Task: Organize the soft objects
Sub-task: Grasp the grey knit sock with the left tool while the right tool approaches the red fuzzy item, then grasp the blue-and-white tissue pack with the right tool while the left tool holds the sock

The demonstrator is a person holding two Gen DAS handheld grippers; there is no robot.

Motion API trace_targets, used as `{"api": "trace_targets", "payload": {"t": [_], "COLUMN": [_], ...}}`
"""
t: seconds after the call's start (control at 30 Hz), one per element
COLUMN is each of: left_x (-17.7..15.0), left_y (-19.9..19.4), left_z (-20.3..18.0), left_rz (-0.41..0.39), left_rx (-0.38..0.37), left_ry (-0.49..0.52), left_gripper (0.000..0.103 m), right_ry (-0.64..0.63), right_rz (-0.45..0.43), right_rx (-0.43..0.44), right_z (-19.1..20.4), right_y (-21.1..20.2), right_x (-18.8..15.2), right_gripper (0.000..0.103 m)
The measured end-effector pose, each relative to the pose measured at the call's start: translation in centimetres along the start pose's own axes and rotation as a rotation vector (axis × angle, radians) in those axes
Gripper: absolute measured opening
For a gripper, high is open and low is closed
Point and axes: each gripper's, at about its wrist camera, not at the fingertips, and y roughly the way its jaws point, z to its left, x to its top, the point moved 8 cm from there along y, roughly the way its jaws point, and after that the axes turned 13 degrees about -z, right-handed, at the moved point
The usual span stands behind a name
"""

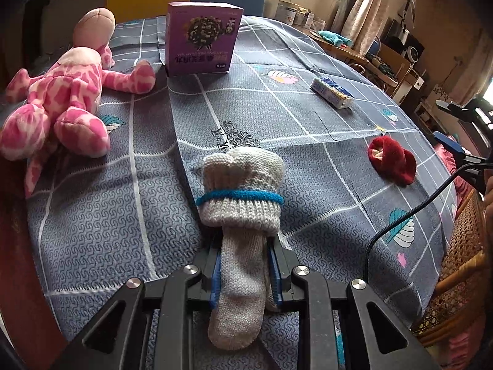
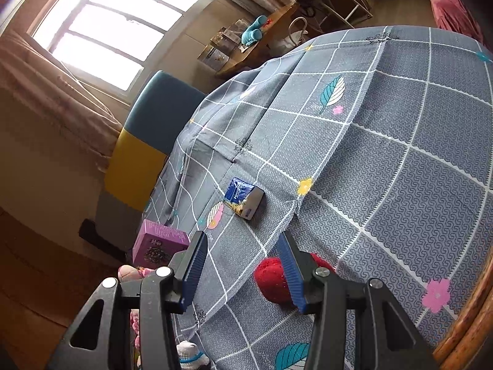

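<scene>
Above the cloth-covered counter [image 1: 308,117], the left tool [image 1: 246,265] pinched the glove [image 1: 242,185], best set down gently near the plush [image 1: 61,101], while the right tool [image 2: 243,265] stood spread and empty beside the red sock [image 2: 272,280].

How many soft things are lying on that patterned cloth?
3. A pink plush toy at the far left, a grey knit sock bundle held in the left gripper, and a red sock at the right. Others may be hidden.
</scene>
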Motion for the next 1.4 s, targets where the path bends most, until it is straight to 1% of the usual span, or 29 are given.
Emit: {"api": "trace_targets", "payload": {"t": [0.27,0.5,0.8,0.97,1.07,1.2,1.27,1.4], "left_x": [-0.3,-0.3,-0.4,-0.5,-0.5,-0.5,-0.5,-0.5], "left_y": [0.2,0.1,0.0,-0.1,-0.2,-0.2,-0.1,-0.1], "left_z": [-0.2,0.0,0.0,0.0,0.0,0.0,0.0,0.1], "left_rz": [-0.033,-0.05,-0.066,-0.076,-0.078,-0.081,-0.083,-0.083], "left_rx": [0.018,0.002,-0.015,-0.022,-0.023,-0.025,-0.027,-0.033], "left_ry": [0.041,0.022,0.011,0.011,0.008,0.01,0.01,0.003], "left_gripper": [0.026,0.026,0.026,0.026,0.026,0.026,0.026,0.026], "right_ry": [-0.095,-0.185,-0.277,-0.335,-0.364,-0.392,-0.427,-0.512], "right_rz": [0.052,0.105,0.211,0.277,0.3,0.347,0.352,0.332], "right_rx": [-0.081,-0.157,-0.213,-0.231,-0.236,-0.226,-0.22,-0.208], "right_z": [0.4,0.4,0.7,1.0,1.2,1.9,2.6,4.6], "right_y": [0.8,1.6,3.0,3.8,4.2,5.2,5.9,7.7], "right_x": [-1.0,-2.1,-3.8,-4.9,-5.4,-6.2,-6.1,-5.2], "right_gripper": [0.048,0.048,0.048,0.048,0.048,0.048,0.048,0.048]}}
